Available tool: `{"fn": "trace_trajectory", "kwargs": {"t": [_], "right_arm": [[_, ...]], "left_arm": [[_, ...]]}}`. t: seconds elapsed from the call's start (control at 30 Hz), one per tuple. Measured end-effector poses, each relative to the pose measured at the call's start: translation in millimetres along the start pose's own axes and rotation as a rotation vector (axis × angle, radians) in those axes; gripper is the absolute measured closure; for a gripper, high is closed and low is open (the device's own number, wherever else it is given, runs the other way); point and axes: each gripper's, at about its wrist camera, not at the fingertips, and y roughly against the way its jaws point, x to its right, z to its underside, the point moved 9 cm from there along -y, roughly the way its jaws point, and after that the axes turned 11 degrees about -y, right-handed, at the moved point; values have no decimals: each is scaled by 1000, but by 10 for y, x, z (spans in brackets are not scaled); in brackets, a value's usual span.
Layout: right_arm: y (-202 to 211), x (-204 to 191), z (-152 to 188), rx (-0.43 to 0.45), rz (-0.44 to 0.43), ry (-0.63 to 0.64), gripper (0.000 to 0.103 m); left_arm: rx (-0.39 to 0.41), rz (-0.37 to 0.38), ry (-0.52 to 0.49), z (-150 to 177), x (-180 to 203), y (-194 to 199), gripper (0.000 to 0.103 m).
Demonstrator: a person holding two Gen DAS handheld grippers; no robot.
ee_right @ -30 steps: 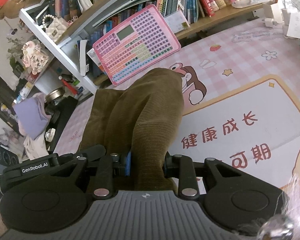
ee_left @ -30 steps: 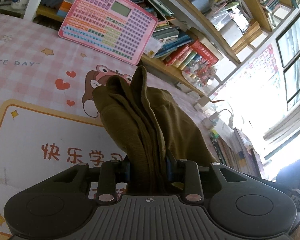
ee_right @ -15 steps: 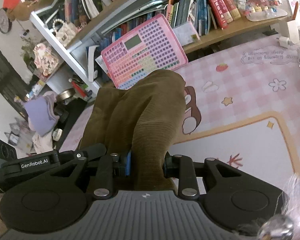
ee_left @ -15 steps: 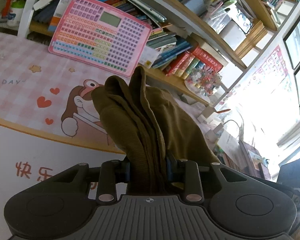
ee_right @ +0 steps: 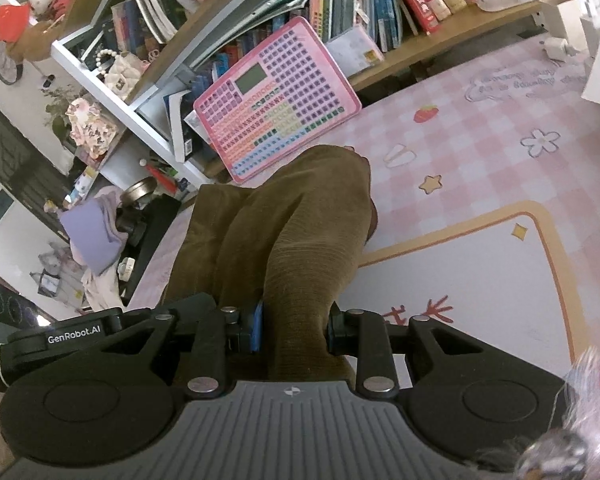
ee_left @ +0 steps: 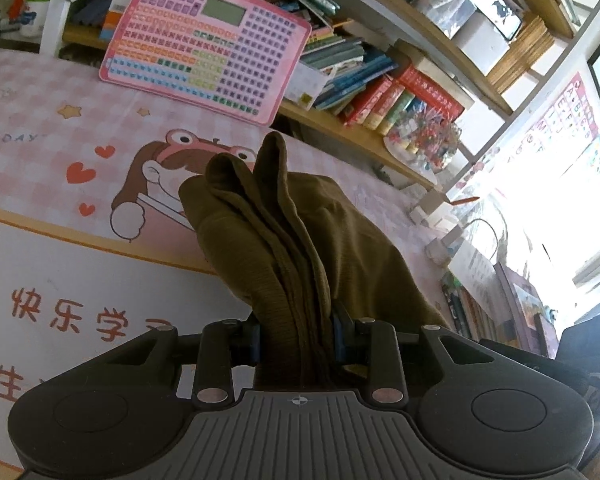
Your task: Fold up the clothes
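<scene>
Carrying the olive ribbed garment [ee_left: 284,240] toward the mat's back edge, I keep both grippers pinching it. Left gripper [ee_left: 296,340] and right gripper [ee_right: 294,328] have advanced over the pink cartoon desk mat [ee_left: 60,128]; I judge a fold is being carried over.

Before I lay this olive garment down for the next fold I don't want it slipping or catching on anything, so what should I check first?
1. Left gripper hold: ok, shut on the olive garment, several layers bunched between the fingers.
2. Right gripper hold: ok, shut on the same garment.
3. Landing spot on the desk mat: ok, the white panel with red characters shows bare in both views.
4. Pink keyboard toy: ok, it leans against the bookshelf behind the mat, apart from the cloth.
5. Edges aligned: cannot tell, the fabric hangs in loose folds.
6. Under the garment: cannot tell, hidden.
</scene>
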Motion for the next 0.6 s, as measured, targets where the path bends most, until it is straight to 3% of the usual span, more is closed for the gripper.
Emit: {"fn": "trace_trajectory", "kwargs": {"t": [0.27, 0.6], "right_arm": [[-84, -4, -25, 8, 24, -17, 78], [-540, -377, -333, 37, 29, 25, 78]], "left_arm": [[-26, 55, 5, -93, -120, -93, 73], [21, 98, 2, -631, -623, -150, 73]]}}
